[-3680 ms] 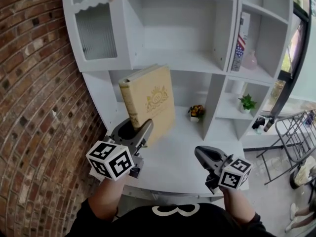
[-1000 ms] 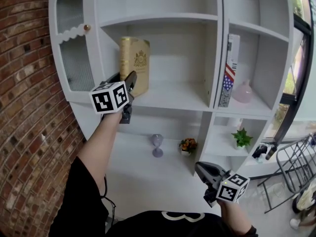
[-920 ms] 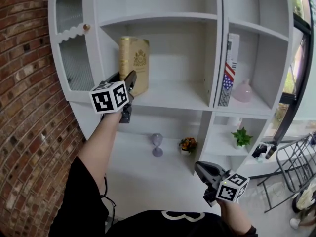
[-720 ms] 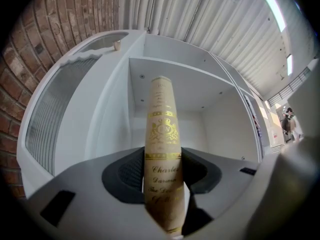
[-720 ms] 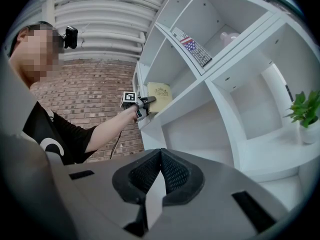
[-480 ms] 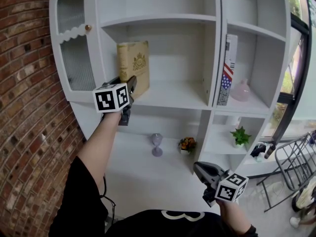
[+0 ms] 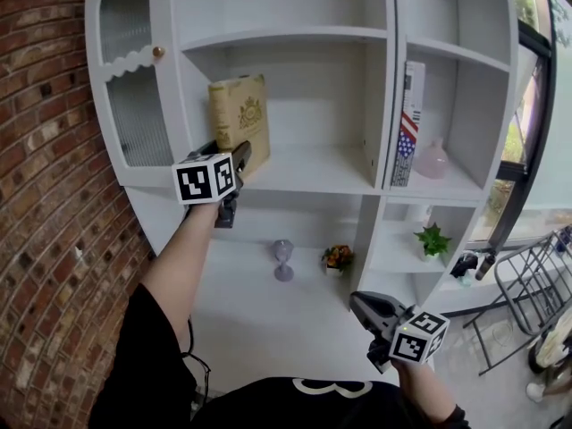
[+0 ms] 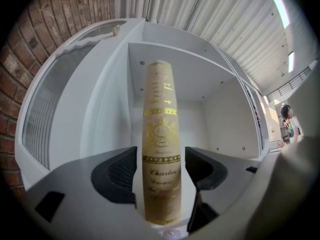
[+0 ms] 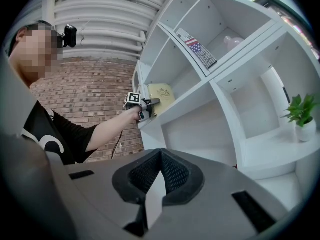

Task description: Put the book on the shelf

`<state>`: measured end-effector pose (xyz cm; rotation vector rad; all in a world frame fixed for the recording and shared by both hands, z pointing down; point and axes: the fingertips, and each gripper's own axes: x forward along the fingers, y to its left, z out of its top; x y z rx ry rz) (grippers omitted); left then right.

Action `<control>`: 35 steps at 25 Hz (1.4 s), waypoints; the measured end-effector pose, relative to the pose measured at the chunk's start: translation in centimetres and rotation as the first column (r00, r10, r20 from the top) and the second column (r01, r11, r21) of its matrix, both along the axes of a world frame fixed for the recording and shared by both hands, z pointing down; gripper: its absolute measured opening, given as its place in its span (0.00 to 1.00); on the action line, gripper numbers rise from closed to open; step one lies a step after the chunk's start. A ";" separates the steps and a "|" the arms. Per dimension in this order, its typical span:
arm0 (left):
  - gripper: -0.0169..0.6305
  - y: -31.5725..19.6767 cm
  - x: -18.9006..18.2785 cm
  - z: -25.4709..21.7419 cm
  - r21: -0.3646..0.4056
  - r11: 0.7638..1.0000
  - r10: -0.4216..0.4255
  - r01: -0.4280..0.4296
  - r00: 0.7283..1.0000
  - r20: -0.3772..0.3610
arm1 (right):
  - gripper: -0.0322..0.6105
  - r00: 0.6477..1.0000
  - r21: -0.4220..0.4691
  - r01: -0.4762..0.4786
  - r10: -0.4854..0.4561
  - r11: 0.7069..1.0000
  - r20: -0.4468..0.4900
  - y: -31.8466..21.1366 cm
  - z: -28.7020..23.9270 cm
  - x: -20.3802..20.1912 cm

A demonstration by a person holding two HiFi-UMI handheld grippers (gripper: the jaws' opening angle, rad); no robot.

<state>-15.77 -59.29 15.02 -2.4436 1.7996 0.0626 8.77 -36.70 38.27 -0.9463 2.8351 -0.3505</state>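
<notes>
The tan book point(image 7: 239, 119) with gold print stands upright on the white middle shelf point(image 7: 304, 172), near its left wall. My left gripper point(image 7: 234, 153) is at the shelf's front edge, level with the book's lower part. In the left gripper view the book's spine point(image 8: 160, 134) is between the jaws of the left gripper point(image 8: 160, 166), which are opening; thin gaps show on both sides of the spine. My right gripper point(image 7: 357, 300) hangs low at the right, shut and holding nothing; its pads meet in the right gripper view point(image 9: 160, 156).
A flag-striped book point(image 7: 407, 123) and a pink vase point(image 7: 433, 161) stand in the compartment to the right. Below are a small goblet point(image 7: 283, 260), a flower pot point(image 7: 337, 258) and a green plant point(image 7: 433, 239). A brick wall point(image 7: 45, 195) is at the left.
The left gripper's jaws have spread away from the book's spine. The book now stands by itself on the shelf. The right gripper has stayed low.
</notes>
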 end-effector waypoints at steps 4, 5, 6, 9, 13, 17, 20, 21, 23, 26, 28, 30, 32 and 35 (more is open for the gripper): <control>0.55 0.8 0.3 -0.2 0.007 0.999 0.052 -0.052 0.998 -0.019 | 0.07 1.000 -0.008 -0.002 0.001 1.000 -0.003 0.4 -0.1 -0.7; 0.56 1.3 0.5 -0.4 0.017 0.997 0.069 -0.069 0.997 -0.018 | 0.07 1.000 -0.012 -0.003 0.003 1.000 0.002 0.4 -0.2 -0.9; 0.56 1.8 0.7 -0.5 0.031 0.996 0.085 -0.085 0.996 -0.009 | 0.07 1.000 -0.017 -0.004 0.004 1.000 0.008 0.5 -0.2 -1.1; 0.59 3.9 1.1 -0.8 0.075 0.992 0.101 -0.105 0.994 0.045 | 0.07 1.000 -0.034 0.001 0.000 0.999 0.022 0.7 -0.4 -2.0; 0.60 7.8 0.9 -1.0 0.119 0.986 0.109 -0.118 0.990 0.086 | 0.07 1.000 -0.016 0.022 -0.022 1.000 -0.021 1.1 -0.5 -3.9; 0.60 12.5 1.7 1.0 0.098 0.975 0.188 -0.197 0.977 0.098 | 0.07 0.999 -0.003 0.052 -0.052 0.999 -0.007 2.1 -1.0 -5.3; 0.56 15.8 2.4 3.8 0.053 0.961 0.266 -0.271 0.961 0.079 | 0.07 0.998 0.006 0.063 -0.062 0.998 -0.032 2.7 -0.8 -6.1; 0.52 16.8 2.6 4.9 0.028 0.954 0.296 -0.298 0.953 0.059 | 0.07 0.996 0.015 0.070 -0.069 0.997 -0.050 3.1 -0.7 -6.5; 0.40 18.8 3.3 7.3 -0.022 0.932 0.362 -0.362 0.932 0.013 | 0.07 0.992 0.041 0.089 -0.085 0.995 -0.088 3.8 -0.6 -7.2; 0.23 21.8 5.2 10.8 -0.078 0.883 0.462 -0.463 0.886 -0.037 | 0.07 0.990 0.062 0.106 -0.099 0.992 -0.102 4.4 -1.0 -8.0; 0.14 23.7 6.5 13.1 -0.113 0.850 0.510 -0.514 0.858 -0.059 | 0.07 0.992 0.066 0.107 -0.101 0.992 -0.080 4.7 -1.4 -8.4; 0.06 25.6 7.6 15.0 -0.142 0.821 0.546 -0.553 0.833 -0.086 | 0.07 0.994 0.068 0.103 -0.100 0.992 -0.046 5.2 -1.9 -8.6; 0.03 27.3 8.7 16.8 -0.163 0.787 0.582 -0.595 0.804 -0.120 | 0.07 0.995 0.073 0.102 -0.102 0.992 -0.004 5.7 -2.4 -8.6; 0.03 29.8 10.3 19.0 -0.177 0.723 0.637 -0.668 0.744 -0.203 | 0.07 0.995 0.084 0.097 -0.100 0.992 0.026 6.5 -2.8 -8.6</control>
